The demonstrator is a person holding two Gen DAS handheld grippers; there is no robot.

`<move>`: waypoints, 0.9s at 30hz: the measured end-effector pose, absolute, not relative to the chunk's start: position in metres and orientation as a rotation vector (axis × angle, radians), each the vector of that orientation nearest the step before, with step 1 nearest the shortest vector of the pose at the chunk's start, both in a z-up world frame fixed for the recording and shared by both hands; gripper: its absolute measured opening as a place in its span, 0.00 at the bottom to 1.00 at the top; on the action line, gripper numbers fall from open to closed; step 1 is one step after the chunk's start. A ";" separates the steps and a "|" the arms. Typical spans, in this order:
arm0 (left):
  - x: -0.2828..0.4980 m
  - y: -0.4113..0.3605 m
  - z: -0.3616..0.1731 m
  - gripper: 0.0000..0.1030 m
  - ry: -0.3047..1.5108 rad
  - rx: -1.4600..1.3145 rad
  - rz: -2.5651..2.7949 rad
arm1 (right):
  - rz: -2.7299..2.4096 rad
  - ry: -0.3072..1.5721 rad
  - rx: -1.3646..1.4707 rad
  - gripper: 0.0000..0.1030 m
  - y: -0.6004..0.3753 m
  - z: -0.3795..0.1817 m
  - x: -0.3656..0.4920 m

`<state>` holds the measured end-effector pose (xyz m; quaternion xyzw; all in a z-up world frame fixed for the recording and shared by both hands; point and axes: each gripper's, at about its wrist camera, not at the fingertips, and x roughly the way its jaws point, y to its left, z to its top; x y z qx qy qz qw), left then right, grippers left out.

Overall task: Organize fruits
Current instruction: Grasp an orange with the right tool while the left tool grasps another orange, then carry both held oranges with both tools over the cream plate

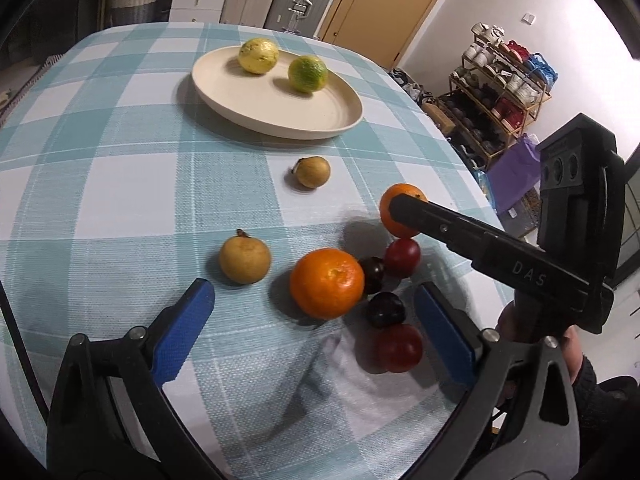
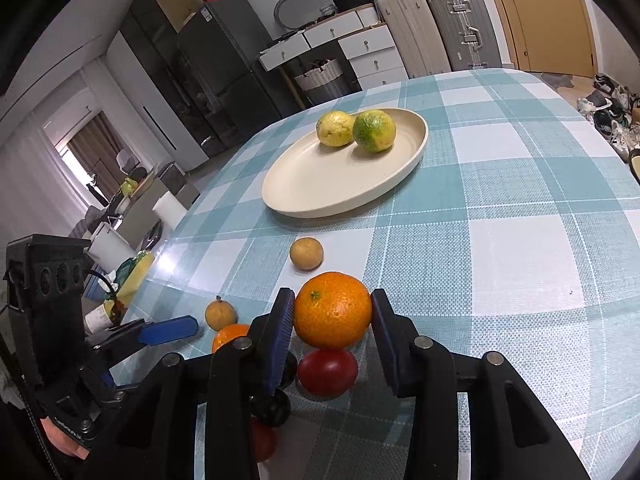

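Round orange mandarin (image 2: 333, 310): firm, light, smooth-skinned, rolls readily; right gripper (image 2: 332, 334) fingers pinch its widest girth; left gripper (image 1: 316, 322) fingers spread, empty.

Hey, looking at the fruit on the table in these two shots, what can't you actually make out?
- Right gripper on the orange: right view shows pads beside it; contact unclear.
- Left view: the right gripper's finger hides part of that orange.
- Right view: a blue pad hides most of the second orange.
- Dark fruits: half hidden by gripper frame, kind unclear.
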<state>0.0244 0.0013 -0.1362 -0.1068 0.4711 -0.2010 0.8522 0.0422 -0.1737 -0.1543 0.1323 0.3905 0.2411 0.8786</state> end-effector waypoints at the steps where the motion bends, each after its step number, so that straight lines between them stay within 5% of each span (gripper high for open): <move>1: 0.025 0.000 -0.137 0.94 0.994 -0.228 -0.430 | 0.506 0.814 0.279 0.38 -0.174 -0.154 0.042; 7: 0.031 -0.003 -0.141 0.78 1.016 -0.246 -0.444 | 0.505 0.807 0.275 0.39 -0.177 -0.152 0.040; 14: 0.036 -0.004 -0.144 0.47 1.041 -0.271 -0.492 | 0.504 0.822 0.316 0.39 -0.185 -0.154 0.042; 20: 0.038 -0.006 -0.147 0.37 1.063 -0.267 -0.489 | 0.507 0.821 0.308 0.39 -0.183 -0.154 0.042; 27: 0.038 -0.006 -0.144 0.37 1.061 -0.275 -0.515 | 0.511 0.811 0.298 0.39 -0.183 -0.150 0.040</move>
